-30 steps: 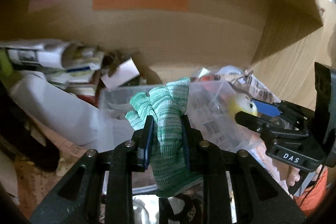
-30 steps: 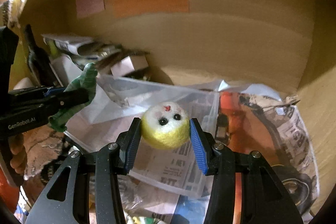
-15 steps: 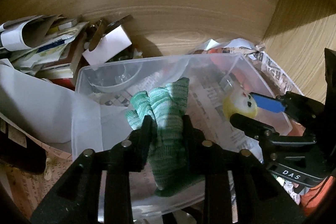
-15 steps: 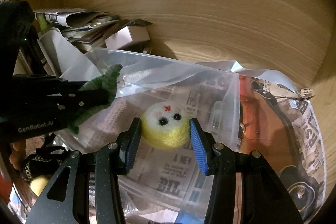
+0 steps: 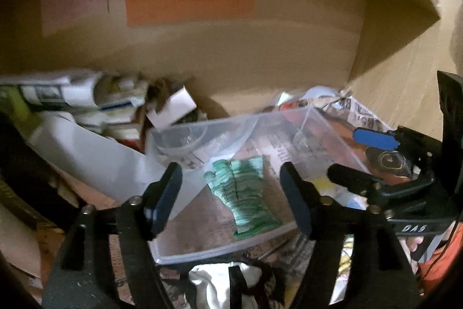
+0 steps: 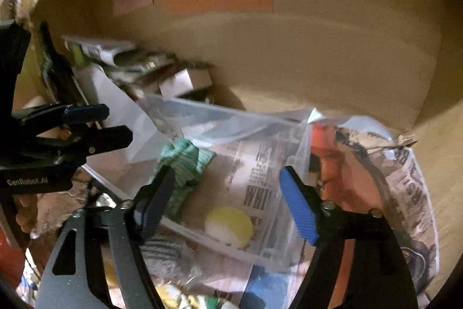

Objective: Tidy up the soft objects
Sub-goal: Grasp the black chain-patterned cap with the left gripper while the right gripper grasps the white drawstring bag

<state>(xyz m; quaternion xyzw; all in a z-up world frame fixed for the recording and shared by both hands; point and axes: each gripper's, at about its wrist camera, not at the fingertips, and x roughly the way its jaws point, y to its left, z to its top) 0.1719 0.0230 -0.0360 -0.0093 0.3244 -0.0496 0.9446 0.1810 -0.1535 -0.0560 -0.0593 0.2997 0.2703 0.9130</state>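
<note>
A green knit glove (image 5: 244,190) lies in the clear plastic bin (image 5: 341,139); it also shows in the right wrist view (image 6: 185,161). A yellow felt ball (image 6: 230,226) lies on the bin floor (image 6: 225,120) near its front wall. My left gripper (image 5: 231,197) is open and empty above the glove; it shows at left in the right wrist view (image 6: 115,123). My right gripper (image 6: 225,201) is open and empty above the ball; it shows at right in the left wrist view (image 5: 356,155).
Newspaper (image 6: 405,178) lies under and right of the bin. A white sheet (image 5: 86,152), a small white box (image 5: 170,109) and stacked papers (image 5: 72,97) sit left. Wooden walls (image 5: 260,54) with coloured notes (image 5: 191,5) close the back. Soft items (image 5: 225,280) lie in front.
Both grippers opened and pulled up and back. The glove dropped from the left gripper and the ball from the right; both now lie in the bin.
</note>
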